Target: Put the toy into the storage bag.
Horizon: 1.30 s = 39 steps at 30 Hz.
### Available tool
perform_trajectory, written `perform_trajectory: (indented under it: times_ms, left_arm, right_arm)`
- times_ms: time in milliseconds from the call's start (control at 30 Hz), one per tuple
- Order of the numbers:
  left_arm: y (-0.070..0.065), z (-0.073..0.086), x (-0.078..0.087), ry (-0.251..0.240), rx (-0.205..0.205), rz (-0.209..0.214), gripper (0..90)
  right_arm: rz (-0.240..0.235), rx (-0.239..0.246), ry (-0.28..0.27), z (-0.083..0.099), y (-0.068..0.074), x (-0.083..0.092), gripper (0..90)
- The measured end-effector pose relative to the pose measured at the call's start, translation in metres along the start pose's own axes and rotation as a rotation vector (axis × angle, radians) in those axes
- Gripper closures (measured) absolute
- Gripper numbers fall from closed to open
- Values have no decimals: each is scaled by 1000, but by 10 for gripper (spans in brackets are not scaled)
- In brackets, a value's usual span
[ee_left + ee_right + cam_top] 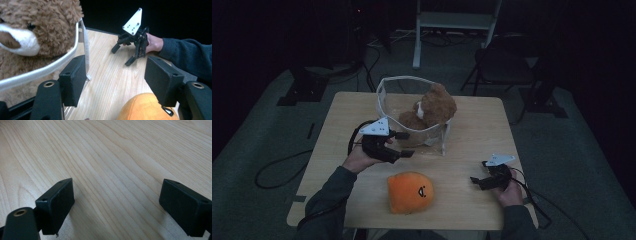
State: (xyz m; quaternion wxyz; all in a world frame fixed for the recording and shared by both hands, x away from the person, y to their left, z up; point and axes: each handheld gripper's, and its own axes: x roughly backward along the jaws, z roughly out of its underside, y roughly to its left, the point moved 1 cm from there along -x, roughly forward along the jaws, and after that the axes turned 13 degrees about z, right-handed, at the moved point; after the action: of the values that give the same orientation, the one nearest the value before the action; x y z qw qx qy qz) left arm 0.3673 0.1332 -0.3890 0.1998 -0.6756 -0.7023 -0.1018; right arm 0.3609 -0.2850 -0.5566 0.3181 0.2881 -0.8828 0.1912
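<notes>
A brown teddy bear [434, 107] sits in a clear bag with a white rim [384, 87] at the table's far middle. In the left gripper view the bear [37, 32] and the bag's rim [50, 67] are close on the left. An orange plush with a small face [410, 192] lies near the front edge, and the left gripper view has it [145, 107] low between the jaws. My left gripper [408, 145] [115, 80] stands open beside the bag's front, holding nothing. My right gripper [478, 172] [117, 205] is open, low over bare wood at the front right, and appears far off in the left gripper view [121, 56].
The wooden table [477, 120] has bare wood right of the bag. Behind it on the dim carpet stand a folding chair [502, 65] and a white metal frame [452, 22]. Cables [277, 172] trail on the floor at the left.
</notes>
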Motion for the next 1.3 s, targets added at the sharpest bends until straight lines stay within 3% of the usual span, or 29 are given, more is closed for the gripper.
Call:
perform_trajectory:
  times_ms: [833,1300]
  left_arm:
    - [-16,25,-6,19,39,44,339]
    - [-24,30,-9,16,46,65,338]
  right_arm:
    - [1,-1,-1,0,0,0,119]
    - [2,0,-1,0,0,0,119]
